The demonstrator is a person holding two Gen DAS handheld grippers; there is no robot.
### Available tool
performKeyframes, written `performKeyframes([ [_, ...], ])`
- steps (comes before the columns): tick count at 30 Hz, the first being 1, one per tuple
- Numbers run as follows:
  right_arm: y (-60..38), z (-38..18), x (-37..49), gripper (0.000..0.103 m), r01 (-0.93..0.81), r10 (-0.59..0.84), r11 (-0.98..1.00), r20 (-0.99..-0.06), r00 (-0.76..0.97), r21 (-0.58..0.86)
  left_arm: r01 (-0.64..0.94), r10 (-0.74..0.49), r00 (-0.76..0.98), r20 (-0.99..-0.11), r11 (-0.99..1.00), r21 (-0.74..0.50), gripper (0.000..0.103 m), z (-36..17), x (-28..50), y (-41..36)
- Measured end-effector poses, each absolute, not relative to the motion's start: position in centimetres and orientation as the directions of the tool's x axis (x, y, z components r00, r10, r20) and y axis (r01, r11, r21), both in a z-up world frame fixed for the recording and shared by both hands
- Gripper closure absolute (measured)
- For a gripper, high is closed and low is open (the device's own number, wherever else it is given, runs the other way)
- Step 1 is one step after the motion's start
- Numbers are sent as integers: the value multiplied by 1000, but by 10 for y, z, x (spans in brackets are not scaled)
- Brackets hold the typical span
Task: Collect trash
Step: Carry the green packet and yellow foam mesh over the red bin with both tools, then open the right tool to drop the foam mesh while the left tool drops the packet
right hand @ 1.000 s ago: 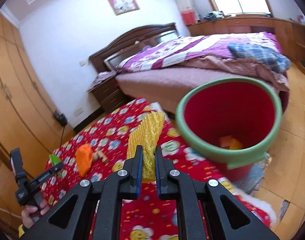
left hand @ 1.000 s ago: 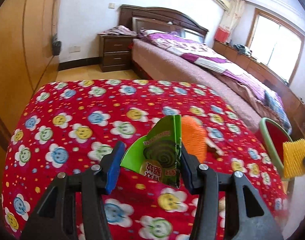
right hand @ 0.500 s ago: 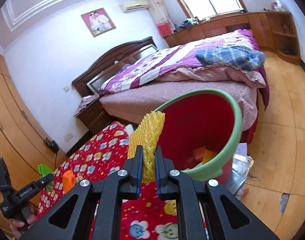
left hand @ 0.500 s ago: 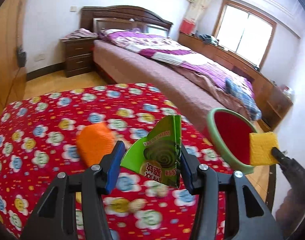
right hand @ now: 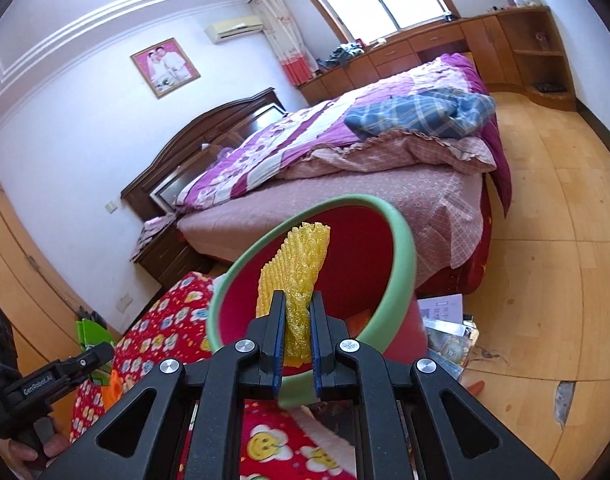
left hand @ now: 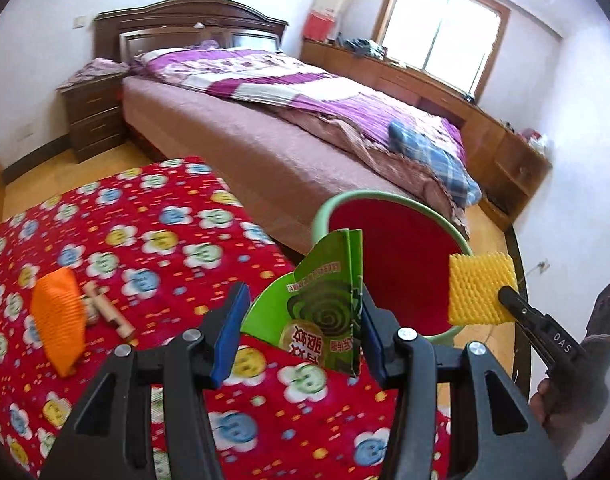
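Observation:
My left gripper (left hand: 303, 302) is shut on a flattened green mosquito-coil carton (left hand: 325, 308), held above the edge of the red flowered table cloth (left hand: 145, 220). Just beyond it stands the red bin with a green rim (left hand: 385, 196). My right gripper (right hand: 297, 300) is shut on a yellow foam net (right hand: 301, 256) and holds it in front of the bin's mouth (right hand: 401, 240). In the left wrist view the yellow net (left hand: 481, 288) hangs at the bin's right rim. An orange foam net (left hand: 59, 320) and a small wooden piece (left hand: 109, 312) lie on the cloth.
A large bed (left hand: 305, 128) with a purple quilt runs behind the bin. A dark nightstand (left hand: 93, 116) stands at its head. Papers and wrappers (right hand: 445, 320) lie on the wooden floor (right hand: 545, 240) beside the bin.
Both grippers have swung towards the bin with their loads. The bin now fills more of each view, and the yellow net has come in front of its mouth.

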State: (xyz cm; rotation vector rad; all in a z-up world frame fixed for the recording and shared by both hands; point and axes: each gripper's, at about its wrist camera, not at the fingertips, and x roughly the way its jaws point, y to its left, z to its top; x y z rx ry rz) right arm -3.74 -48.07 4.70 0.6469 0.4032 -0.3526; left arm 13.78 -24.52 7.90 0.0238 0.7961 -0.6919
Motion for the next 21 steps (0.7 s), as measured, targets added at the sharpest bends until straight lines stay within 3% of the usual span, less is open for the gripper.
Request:
performKeyframes([
  [16,-510,24,-24,90,469,-197,722,-499,844,509,695,-585,398,-707,695,-184,50,55,138,-341],
  [21,-510,21,-20,86,466,-185,735,-515,837,493,700,-582,381,-719,689,-187,44,48,139,-350],
])
